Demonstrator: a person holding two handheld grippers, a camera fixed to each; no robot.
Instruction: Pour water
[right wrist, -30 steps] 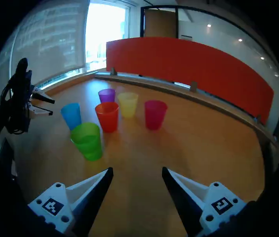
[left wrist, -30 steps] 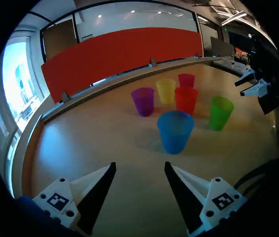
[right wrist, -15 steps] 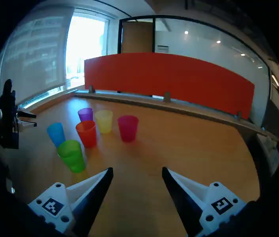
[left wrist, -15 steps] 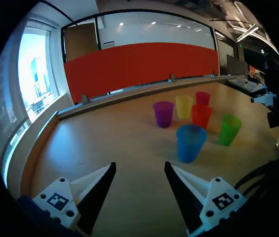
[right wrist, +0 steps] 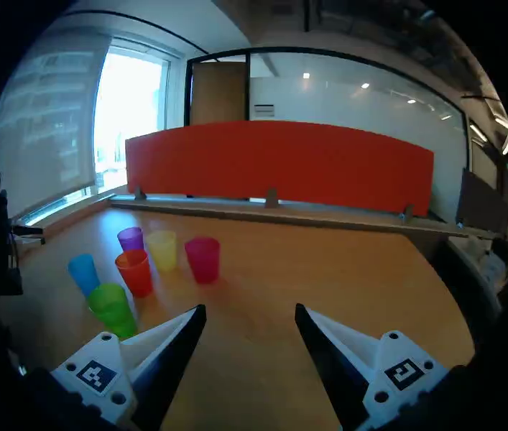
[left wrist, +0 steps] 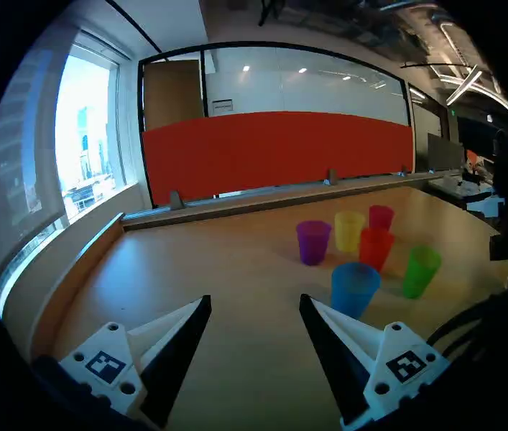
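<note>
A: Our left gripper (left wrist: pixel 254 297) and right gripper (right wrist: pixel 250 307) both have fingers spread, gripping nothing; the cups (left wrist: pixel 376 248) sit clustered on the desk (left wrist: pixel 182 273), well ahead.
B: They crowd each other — if we reach for the blue cup (left wrist: pixel 354 287) carelessly, we may topple the green cup (left wrist: pixel 420 269) beside it, and we cannot tell which holds water

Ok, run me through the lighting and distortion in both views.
Left gripper view: the window is blown out by daylight, and the red partition bows upward from the fisheye lens. Right gripper view: the window is overexposed too, the partition's top edge arcs, and the green cup looks sharp, with no motion blur.
</note>
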